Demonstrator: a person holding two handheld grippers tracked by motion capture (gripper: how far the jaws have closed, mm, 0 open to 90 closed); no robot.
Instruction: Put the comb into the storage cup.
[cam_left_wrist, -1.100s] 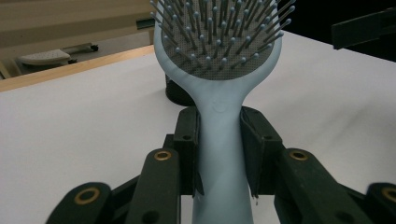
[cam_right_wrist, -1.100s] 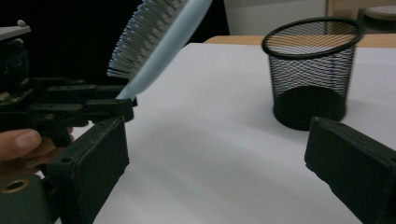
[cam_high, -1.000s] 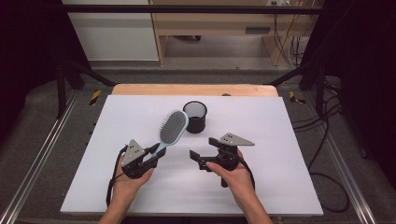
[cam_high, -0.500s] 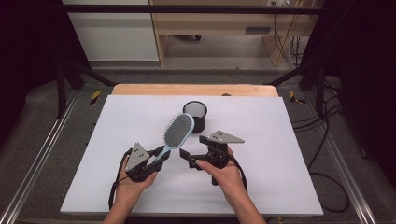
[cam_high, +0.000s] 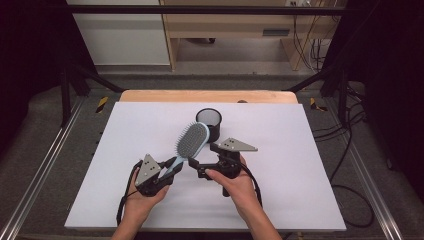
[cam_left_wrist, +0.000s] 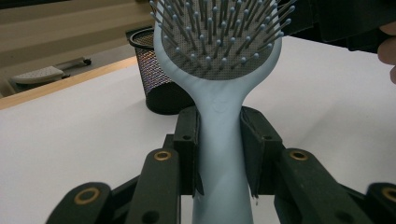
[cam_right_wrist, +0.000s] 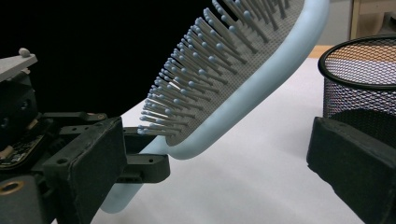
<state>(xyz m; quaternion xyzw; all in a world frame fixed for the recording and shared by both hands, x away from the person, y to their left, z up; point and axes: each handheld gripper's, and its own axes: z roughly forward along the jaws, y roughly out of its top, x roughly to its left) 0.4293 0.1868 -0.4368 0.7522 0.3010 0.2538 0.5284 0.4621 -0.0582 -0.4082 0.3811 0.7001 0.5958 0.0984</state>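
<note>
Both forearms come in from the near edge of the white surface (cam_high: 300, 150) in the high view, converging toward its middle. The left hand (cam_high: 142, 197) wraps the body of the left gripper (cam_high: 170, 169), which points away from the person and toward the right, raised a little off the surface. Its jaws pinch the handle of the pale blue hairbrush (cam_high: 191, 142); in the left gripper view the two black pads press the handle from either side, and the brush (cam_left_wrist: 219, 70) stands up along the line of the jaws with its bristles facing the camera. The brush is held in the air, its oval head slanting up toward the black mesh cup (cam_high: 209, 124) that stands just behind it near the middle of the surface.

The right hand (cam_high: 235, 182) holds the right gripper (cam_high: 196, 167) pointing left, toward the brush and the left gripper. In the right gripper view its jaws stand spread, one at each lower corner, with the lower end of the brush head (cam_right_wrist: 243, 88) in the gap between them and touching neither pad.

The top of the brush head is cut off in both gripper views. In the left gripper view the brush covers part of the mesh cup (cam_left_wrist: 161, 79), and the handle's end is hidden below the frame. The right edge of the right gripper view cuts off part of the cup (cam_right_wrist: 359, 79).
</note>
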